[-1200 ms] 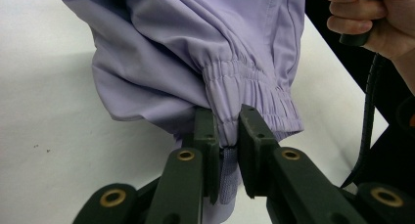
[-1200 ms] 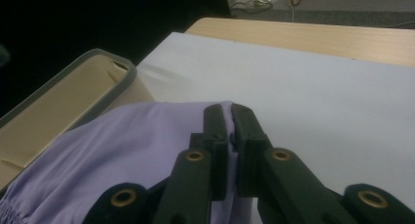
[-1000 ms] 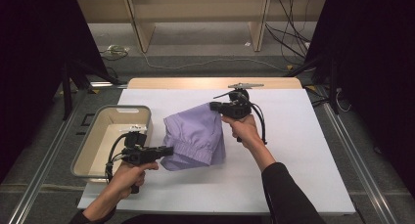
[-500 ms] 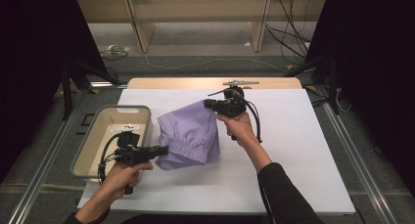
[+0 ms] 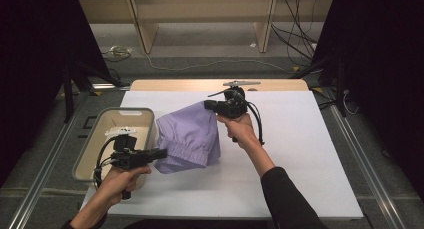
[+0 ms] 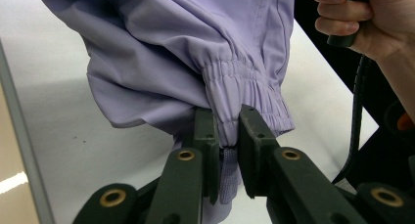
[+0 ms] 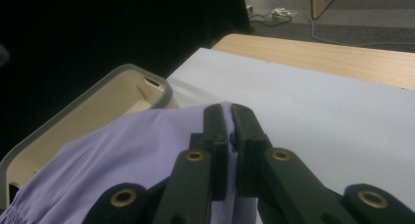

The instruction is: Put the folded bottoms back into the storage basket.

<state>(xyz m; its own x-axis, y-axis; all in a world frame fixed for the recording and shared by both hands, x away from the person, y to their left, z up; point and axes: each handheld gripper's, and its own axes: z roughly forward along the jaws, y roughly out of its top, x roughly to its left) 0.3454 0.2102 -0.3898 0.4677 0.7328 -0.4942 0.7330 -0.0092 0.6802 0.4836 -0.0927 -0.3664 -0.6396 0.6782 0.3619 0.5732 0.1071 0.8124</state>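
Lilac elastic-waist cloth garment held off white table by 2 grippers: left gripper clamped on waistband, right gripper pinching top edge (both firm); drop into beige plastic bin prob. still left

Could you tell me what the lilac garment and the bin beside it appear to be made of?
Lilac garment: thin woven fabric, probably a smooth synthetic, matte with a slight sheen; it drapes in soft folds and has a gathered elastic hem. Bin: likely moulded plastic, beige with a grey rim, smooth, rounded corners.

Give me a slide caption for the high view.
Two hand-held tongs, left and right, lift a lilac garment beside a beige bin.
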